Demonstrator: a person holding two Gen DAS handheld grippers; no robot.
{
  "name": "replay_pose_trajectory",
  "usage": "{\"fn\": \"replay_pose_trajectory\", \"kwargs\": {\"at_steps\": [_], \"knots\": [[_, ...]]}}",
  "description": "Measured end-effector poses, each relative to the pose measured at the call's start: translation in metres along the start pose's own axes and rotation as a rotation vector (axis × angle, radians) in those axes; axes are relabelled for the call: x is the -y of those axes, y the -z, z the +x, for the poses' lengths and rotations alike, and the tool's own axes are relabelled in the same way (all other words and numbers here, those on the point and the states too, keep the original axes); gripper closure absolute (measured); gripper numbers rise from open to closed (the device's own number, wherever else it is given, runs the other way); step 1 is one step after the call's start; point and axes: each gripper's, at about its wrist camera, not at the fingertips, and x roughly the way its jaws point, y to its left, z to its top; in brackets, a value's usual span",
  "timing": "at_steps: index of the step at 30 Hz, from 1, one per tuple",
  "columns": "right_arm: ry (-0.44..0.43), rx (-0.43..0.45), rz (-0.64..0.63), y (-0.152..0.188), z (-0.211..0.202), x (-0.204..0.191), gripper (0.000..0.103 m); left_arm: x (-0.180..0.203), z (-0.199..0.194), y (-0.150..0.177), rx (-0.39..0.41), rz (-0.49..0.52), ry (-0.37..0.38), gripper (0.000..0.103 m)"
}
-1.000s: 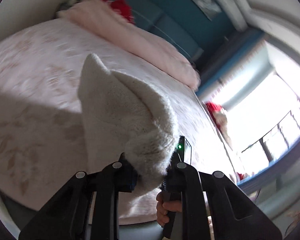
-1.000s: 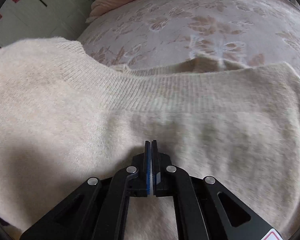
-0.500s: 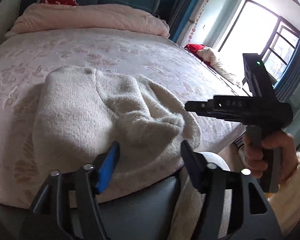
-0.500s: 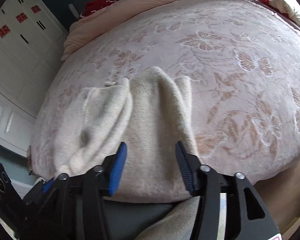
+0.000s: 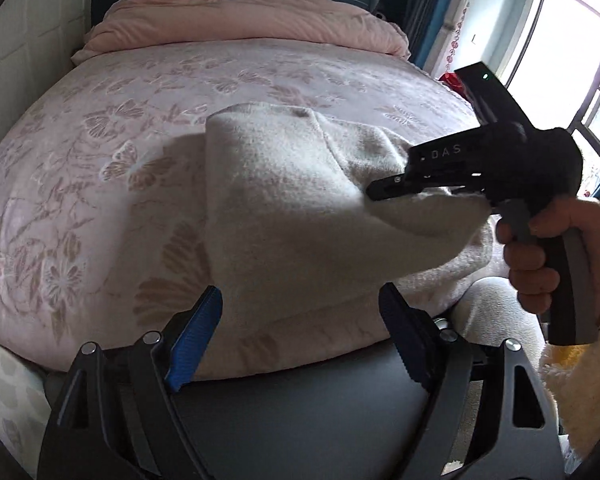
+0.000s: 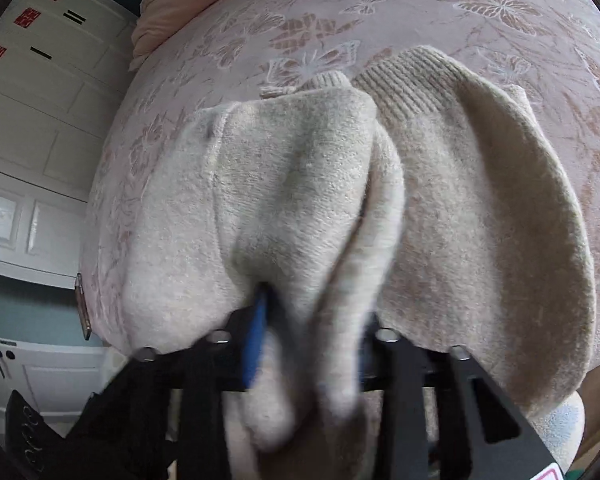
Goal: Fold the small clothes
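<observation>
A cream knitted sweater (image 5: 284, 208) lies bunched on the pink flowered bed (image 5: 100, 168), near its front edge. My left gripper (image 5: 300, 320) is open and empty, just in front of the sweater's near edge. My right gripper (image 6: 312, 328) has a fold of the sweater (image 6: 300, 184) between its fingers, with a wide gap still between the jaws. In the left wrist view the right gripper (image 5: 384, 190) reaches in from the right and lifts that fold. The sweater's ribbed hem (image 6: 404, 80) points away across the bed.
A pink folded duvet (image 5: 244, 20) lies at the head of the bed. White cupboards (image 6: 32, 120) stand to the left. A window (image 5: 572, 60) is on the right. A dark padded surface (image 5: 300, 408) sits below the bed's front edge.
Both grippers let go of the sweater and it dropped onto the bed. The right gripper has since moved in and closed partly around a fold. The left gripper stays open.
</observation>
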Motion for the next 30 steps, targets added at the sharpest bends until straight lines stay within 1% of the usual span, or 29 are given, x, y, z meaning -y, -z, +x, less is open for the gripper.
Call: {"fn": "replay_pose_trajectory", "kwargs": {"at_steps": [1,2,4,5,6,7,8,9,10,12,13,14,15,17,19,21,22,24,25,26,27,28,30], "knots": [[-0.023,0.034,-0.023,-0.003,-0.012,-0.008,0.088,-0.001,0.001,-0.002,-0.002,-0.002,-0.006,0.025],[-0.093,0.092,-0.06,-0.007,-0.032,-0.019,0.089,-0.001,0.0,-0.002,-0.003,-0.003,-0.006,0.025],[-0.184,0.185,-0.109,-0.012,-0.075,-0.03,0.09,0.001,-0.004,-0.004,0.001,-0.004,0.002,0.025],[-0.203,0.222,-0.123,-0.013,-0.093,-0.03,0.09,0.001,-0.004,-0.004,0.003,-0.002,0.006,0.025],[-0.189,0.259,-0.124,-0.013,-0.107,-0.025,0.09,0.003,-0.003,-0.005,0.003,0.001,0.007,0.025],[-0.151,0.283,-0.116,-0.012,-0.113,-0.014,0.089,0.005,-0.003,-0.005,-0.002,0.005,0.01,0.025],[-0.106,0.286,-0.105,-0.012,-0.111,0.0,0.088,0.008,-0.002,-0.005,-0.011,0.01,0.017,0.025],[-0.067,0.261,-0.08,-0.011,-0.1,0.022,0.086,0.009,0.0,-0.004,-0.019,0.012,0.021,0.025],[-0.042,0.213,-0.037,-0.009,-0.081,0.048,0.085,0.011,0.002,-0.004,-0.027,0.011,0.025,0.025],[0.028,0.105,0.103,-0.001,-0.039,0.099,0.083,0.014,0.007,-0.003,-0.053,0.002,0.046,0.025],[-0.026,0.106,0.17,0.007,-0.035,0.114,0.083,0.015,0.01,-0.003,-0.064,0.001,0.048,0.025],[-0.093,0.145,0.222,0.015,-0.042,0.121,0.082,0.017,0.014,-0.004,-0.073,0.004,0.048,0.025],[-0.115,0.164,0.23,0.019,-0.051,0.121,0.076,0.019,0.016,-0.004,-0.082,0.011,0.044,0.025],[-0.095,0.205,0.211,0.027,-0.068,0.114,0.074,0.023,0.022,-0.005,-0.096,0.027,0.029,0.025],[-0.117,0.205,0.186,0.034,-0.078,0.109,0.067,0.026,0.029,-0.005,-0.112,0.042,0.019,0.025],[-0.12,0.186,0.161,0.041,-0.081,0.104,0.044,0.028,0.034,-0.005,-0.127,0.044,0.003,0.025],[-0.118,0.163,0.142,0.046,-0.077,0.1,0.043,0.028,0.036,-0.005,-0.131,0.037,0.004,0.025],[-0.12,0.126,0.113,0.054,-0.065,0.092,0.043,0.026,0.039,-0.006,-0.14,0.008,0.008,0.025],[-0.111,0.113,0.102,0.057,-0.06,0.09,0.044,0.025,0.04,-0.006,-0.145,0.0,0.01,0.025],[-0.094,0.11,0.088,0.06,-0.055,0.087,0.066,0.024,0.042,-0.005,-0.151,-0.004,0.002,0.025],[-0.077,0.116,0.074,0.062,-0.055,0.084,0.077,0.023,0.043,-0.005,-0.158,-0.005,-0.008,0.025],[-0.074,0.148,0.073,0.063,-0.063,0.081,0.079,0.023,0.044,-0.005,-0.166,-0.007,-0.015,0.025],[-0.107,0.263,0.053,0.065,-0.092,0.078,0.081,0.022,0.042,-0.007,-0.159,-0.012,-0.017,0.025]]}}
